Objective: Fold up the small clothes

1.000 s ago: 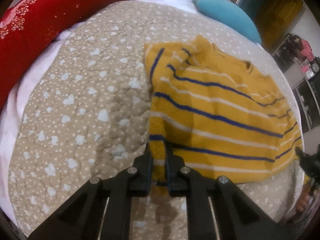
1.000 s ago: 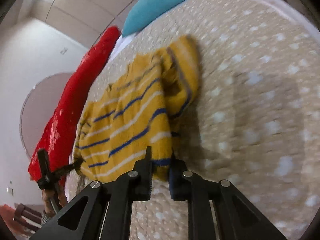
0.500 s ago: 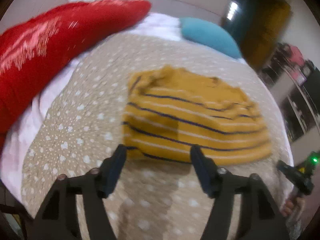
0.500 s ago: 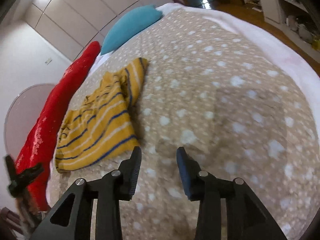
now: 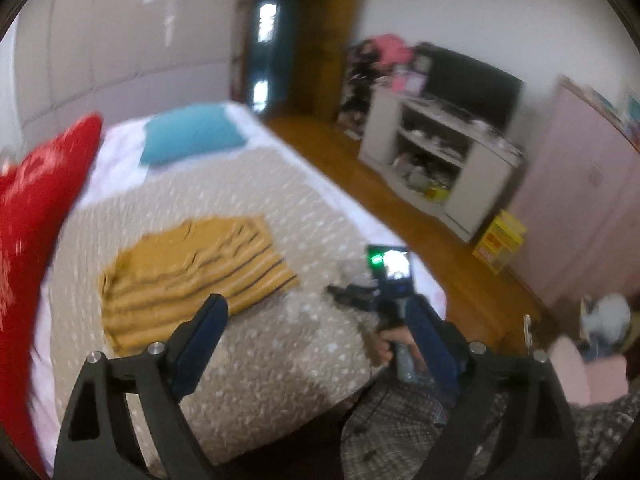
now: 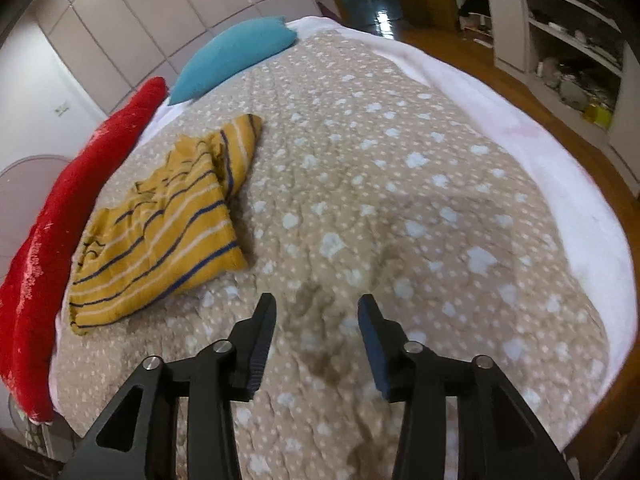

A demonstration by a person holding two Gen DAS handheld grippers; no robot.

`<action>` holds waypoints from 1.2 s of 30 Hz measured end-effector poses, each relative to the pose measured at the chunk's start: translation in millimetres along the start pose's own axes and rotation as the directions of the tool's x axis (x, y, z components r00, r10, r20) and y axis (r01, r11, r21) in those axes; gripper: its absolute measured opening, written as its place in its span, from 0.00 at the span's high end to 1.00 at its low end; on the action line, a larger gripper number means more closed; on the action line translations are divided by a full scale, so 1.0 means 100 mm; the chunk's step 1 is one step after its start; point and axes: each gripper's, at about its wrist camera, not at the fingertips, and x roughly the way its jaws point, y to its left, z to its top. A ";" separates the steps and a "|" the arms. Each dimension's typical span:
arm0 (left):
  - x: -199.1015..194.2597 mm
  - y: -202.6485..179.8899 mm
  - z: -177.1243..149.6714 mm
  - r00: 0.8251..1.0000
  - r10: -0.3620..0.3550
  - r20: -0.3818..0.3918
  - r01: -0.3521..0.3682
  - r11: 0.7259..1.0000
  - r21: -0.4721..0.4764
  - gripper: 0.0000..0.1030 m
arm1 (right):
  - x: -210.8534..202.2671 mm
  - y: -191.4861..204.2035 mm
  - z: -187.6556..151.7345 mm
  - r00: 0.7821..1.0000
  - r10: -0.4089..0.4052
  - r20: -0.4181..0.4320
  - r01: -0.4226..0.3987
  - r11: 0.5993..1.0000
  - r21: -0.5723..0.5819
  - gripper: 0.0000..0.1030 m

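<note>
We are looking down on a bed covered by a beige quilt (image 6: 400, 184) dotted with white shapes. A small yellow sweater (image 6: 160, 232) with navy and white stripes is lying on the quilt, folded over on itself, near a long red pillow (image 6: 52, 216) and well short of a teal pillow (image 6: 236, 56).

Our left gripper (image 5: 320, 328) is hanging high over the bed; its jaws have just been opening and are standing wide, with nothing between them. Our right gripper (image 6: 316, 320) is hovering just above bare quilt beside the sweater; its jaws have also just been opening, are parted, and are holding nothing. In the left view we are seeing the right hand (image 5: 394, 346) around its handle.

We are judging that a fold is laid and both tools are letting go. The fold is looking loose: the collar end is bunched and one flap is sticking out toward the teal pillow. To do this step well, we should be taking matching edges, pulling them flat, and lining them up before releasing.
</note>
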 end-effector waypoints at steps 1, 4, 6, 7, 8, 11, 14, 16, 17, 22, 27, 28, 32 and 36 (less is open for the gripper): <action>-0.05 -0.04 0.02 1.000 -0.017 0.003 0.017 1.000 0.012 0.13 | -0.03 0.00 -0.02 1.000 -0.014 -0.006 0.014 1.000 0.003 0.53; -0.19 -0.05 -0.02 0.998 -0.058 0.025 0.057 0.998 0.020 0.13 | -0.11 0.01 -0.07 0.999 -0.051 -0.013 0.051 0.999 -0.004 0.53; -0.25 0.06 -0.06 0.997 -0.074 0.038 0.073 0.997 0.007 0.13 | -0.14 0.03 -0.08 0.998 -0.064 -0.011 0.064 0.998 -0.010 0.52; -0.26 0.14 -0.11 0.996 -0.086 0.032 0.086 0.996 -0.015 0.13 | -0.15 0.05 -0.08 0.998 -0.067 -0.008 0.067 0.998 -0.010 0.52; -0.26 0.16 -0.13 0.995 -0.091 0.027 0.092 0.995 -0.032 0.13 | -0.16 0.06 -0.07 0.998 -0.068 -0.005 0.068 0.998 -0.009 0.52; -0.29 0.30 -0.21 0.997 -0.068 0.019 0.069 0.995 -0.077 0.13 | -0.15 0.13 -0.06 0.998 -0.065 -0.003 0.065 0.998 -0.013 0.49; -0.25 0.37 -0.27 0.998 -0.060 -0.007 0.059 0.993 -0.106 0.13 | -0.13 0.23 -0.05 0.998 -0.061 0.003 0.061 0.998 -0.034 0.48; -0.24 0.32 -0.25 0.995 -0.092 -0.025 0.090 0.991 -0.095 0.13 | -0.11 0.30 -0.06 0.998 -0.060 0.002 0.060 0.997 -0.053 0.48; -0.28 0.23 -0.24 0.995 -0.097 -0.006 0.097 0.994 -0.056 0.13 | -0.10 0.32 -0.06 0.998 -0.058 0.000 0.058 0.997 -0.060 0.48; -0.34 0.28 -0.23 0.995 -0.088 0.037 0.091 0.994 -0.066 0.12 | -0.08 0.38 -0.07 0.999 -0.052 -0.008 0.052 0.996 -0.074 0.48; -0.37 0.43 -0.28 0.992 0.026 0.123 -0.018 0.998 -0.064 0.10 | -0.06 0.37 -0.04 0.999 -0.052 -0.001 0.052 0.996 -0.072 0.45; -0.28 0.53 -0.33 0.989 0.061 0.132 -0.050 0.996 -0.079 0.09 | -0.05 0.38 -0.04 0.999 -0.045 0.002 0.045 0.997 -0.066 0.45; 0.15 1.06 -0.58 0.971 0.199 0.129 -0.168 0.962 -0.217 0.08 | -0.03 0.43 -0.03 0.999 -0.028 0.022 0.030 0.997 -0.074 0.45; 0.81 1.76 -1.04 0.904 0.427 -0.006 -0.400 0.844 -0.358 0.08 | -0.03 0.53 -0.02 0.997 -0.027 0.066 0.035 0.992 -0.120 0.43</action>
